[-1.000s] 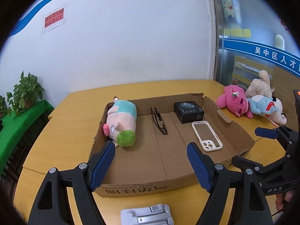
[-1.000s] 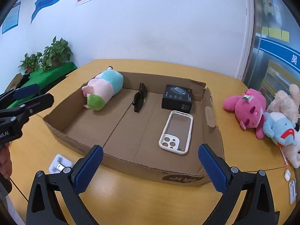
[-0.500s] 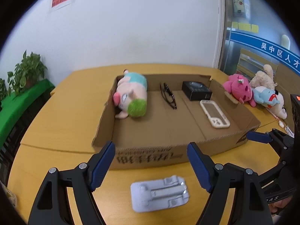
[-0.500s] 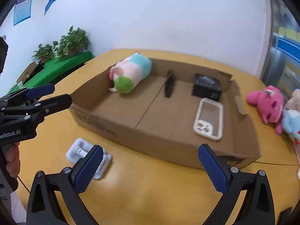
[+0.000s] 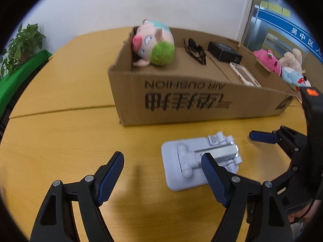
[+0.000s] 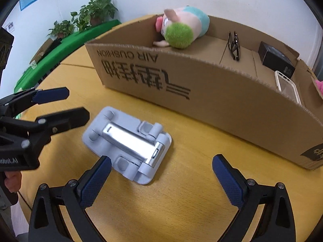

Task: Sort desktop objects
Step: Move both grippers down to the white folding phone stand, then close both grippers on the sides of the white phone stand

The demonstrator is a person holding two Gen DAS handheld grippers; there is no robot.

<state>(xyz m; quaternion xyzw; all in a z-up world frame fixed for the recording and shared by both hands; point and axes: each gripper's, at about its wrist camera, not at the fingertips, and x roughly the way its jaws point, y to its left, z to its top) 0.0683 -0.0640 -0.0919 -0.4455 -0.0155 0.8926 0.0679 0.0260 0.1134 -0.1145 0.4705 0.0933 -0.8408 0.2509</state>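
A folded pale-grey phone stand (image 5: pixel 199 159) (image 6: pixel 129 143) lies flat on the yellow table in front of a low cardboard box (image 5: pixel 191 98) (image 6: pixel 201 84). The box holds a pig plush (image 5: pixel 153 44) (image 6: pixel 181 28), black glasses (image 5: pixel 195 50) (image 6: pixel 234 44), a black box (image 5: pixel 224 54) (image 6: pixel 276 58) and a white phone case (image 5: pixel 244 76) (image 6: pixel 286 86). My left gripper (image 5: pixel 163 173) is open and empty, its right finger just over the stand. My right gripper (image 6: pixel 161 179) is open and empty, close to the stand's near right.
Pink, beige and blue plush toys (image 5: pixel 282 66) lie on the table right of the box. Potted plants (image 6: pixel 88 14) stand on a green surface at the left by the white wall. The table (image 5: pixel 60 141) has a seam running across it.
Both grippers have pulled back from over the box and dropped low toward the table. The phone stand now lies close under both, much larger in view. Both stayed open.
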